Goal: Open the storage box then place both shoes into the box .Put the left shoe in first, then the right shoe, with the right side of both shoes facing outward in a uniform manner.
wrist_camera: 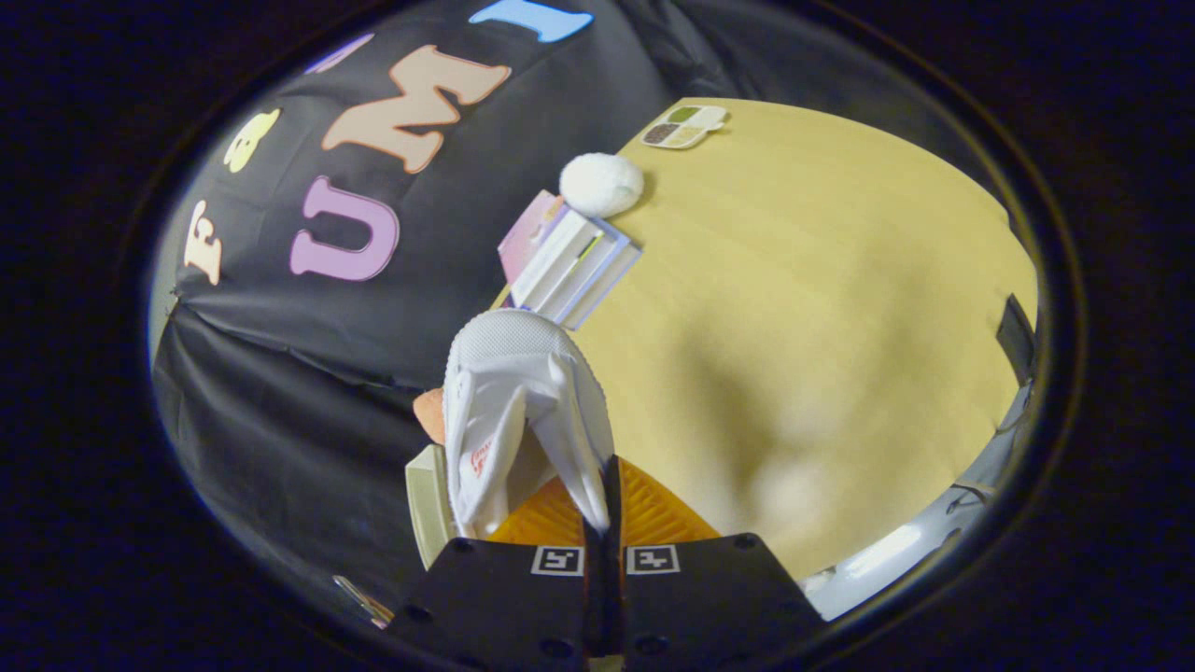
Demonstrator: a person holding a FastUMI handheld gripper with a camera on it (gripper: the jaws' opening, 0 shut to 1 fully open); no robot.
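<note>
A white mesh shoe [509, 411] with an orange mark on its side hangs in the air above the wooden table [822, 308], toe pointing away from me. My gripper [602, 537] is shut on the edge of the shoe's collar, the two fingers pressed together with only thin fabric between them. Part of a pale box edge [428, 504] shows just left of the fingers, under the shoe. The view is tilted.
A stack of books [571, 261] lies at the table's far edge beyond the shoe, with a white fluffy ball [601, 184] behind it. A small four-colour palette [684, 126] lies farther off. An orange object [430, 413] peeks out left of the shoe.
</note>
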